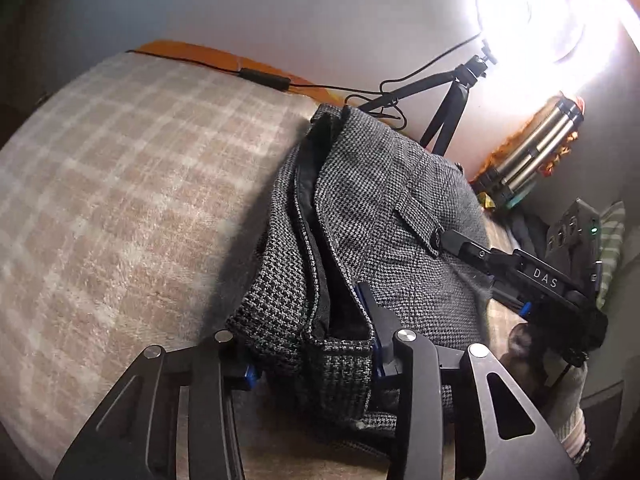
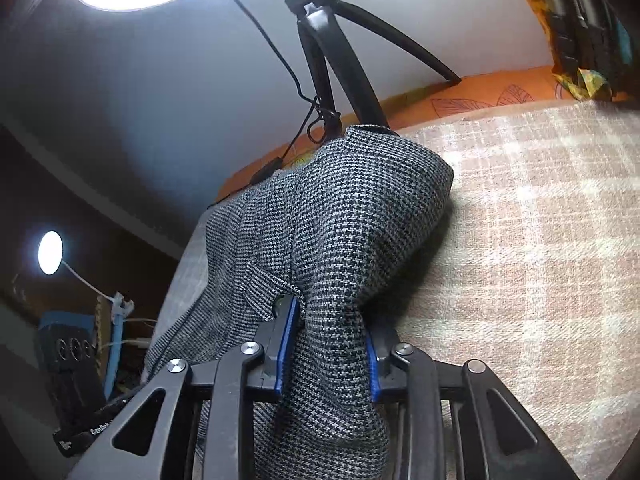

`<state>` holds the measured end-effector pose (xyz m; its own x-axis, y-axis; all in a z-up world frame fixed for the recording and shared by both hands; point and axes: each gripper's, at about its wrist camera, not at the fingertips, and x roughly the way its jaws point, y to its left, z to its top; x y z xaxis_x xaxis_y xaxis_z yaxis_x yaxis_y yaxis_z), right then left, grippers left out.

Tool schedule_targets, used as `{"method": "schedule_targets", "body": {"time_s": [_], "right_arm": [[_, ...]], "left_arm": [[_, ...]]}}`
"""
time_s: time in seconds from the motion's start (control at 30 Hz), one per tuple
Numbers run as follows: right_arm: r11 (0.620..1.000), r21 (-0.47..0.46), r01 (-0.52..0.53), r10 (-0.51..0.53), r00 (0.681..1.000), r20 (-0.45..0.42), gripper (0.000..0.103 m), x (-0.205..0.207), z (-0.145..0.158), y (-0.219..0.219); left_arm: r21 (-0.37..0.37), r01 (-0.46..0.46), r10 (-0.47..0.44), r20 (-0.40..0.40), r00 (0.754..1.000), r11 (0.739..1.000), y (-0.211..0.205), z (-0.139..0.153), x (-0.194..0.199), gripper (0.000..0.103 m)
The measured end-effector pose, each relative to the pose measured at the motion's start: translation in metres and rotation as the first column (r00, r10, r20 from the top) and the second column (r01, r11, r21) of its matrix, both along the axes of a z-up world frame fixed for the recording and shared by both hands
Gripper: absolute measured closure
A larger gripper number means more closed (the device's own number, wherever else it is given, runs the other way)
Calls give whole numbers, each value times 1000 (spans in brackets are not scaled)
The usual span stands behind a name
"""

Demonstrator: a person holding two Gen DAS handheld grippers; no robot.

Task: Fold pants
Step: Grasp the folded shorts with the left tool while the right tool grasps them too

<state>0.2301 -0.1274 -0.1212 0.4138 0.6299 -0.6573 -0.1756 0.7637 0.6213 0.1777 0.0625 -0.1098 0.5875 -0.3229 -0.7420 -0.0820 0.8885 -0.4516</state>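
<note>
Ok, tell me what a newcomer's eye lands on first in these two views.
First the grey houndstooth pants, bunched on the plaid blanket and pinched between the right gripper's blue pads. Next the glaring ring light at the top, on a black tripod behind the pants. In the left view the left gripper clamps the waistband end.

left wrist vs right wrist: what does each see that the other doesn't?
Left wrist only: the pants' dark inner lining, the right gripper from outside at a belt loop, a bundle of metal tubes.
Right wrist only: a small round lamp, right gripper pads squeezing bunched fabric.
Both: grey houndstooth pants, checked blanket, black tripod, ring light.
</note>
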Motion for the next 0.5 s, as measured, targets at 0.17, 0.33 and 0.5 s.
{"method": "schedule_targets", "body": {"time_s": [0.17, 0.33, 0.5], "right_arm": [[999, 37, 3, -2, 1000, -21, 54, 2, -7, -2], [999, -32, -8, 9, 999, 39, 77, -4, 11, 4], [988, -151, -22, 42, 990, 132, 86, -16, 37, 19]], "left_arm": [[12, 11, -11, 12, 1000, 1000, -1, 1, 0, 67], [39, 29, -31, 42, 999, 999, -8, 11, -5, 70], [78, 47, -52, 74, 996, 996, -10, 20, -12, 73]]}}
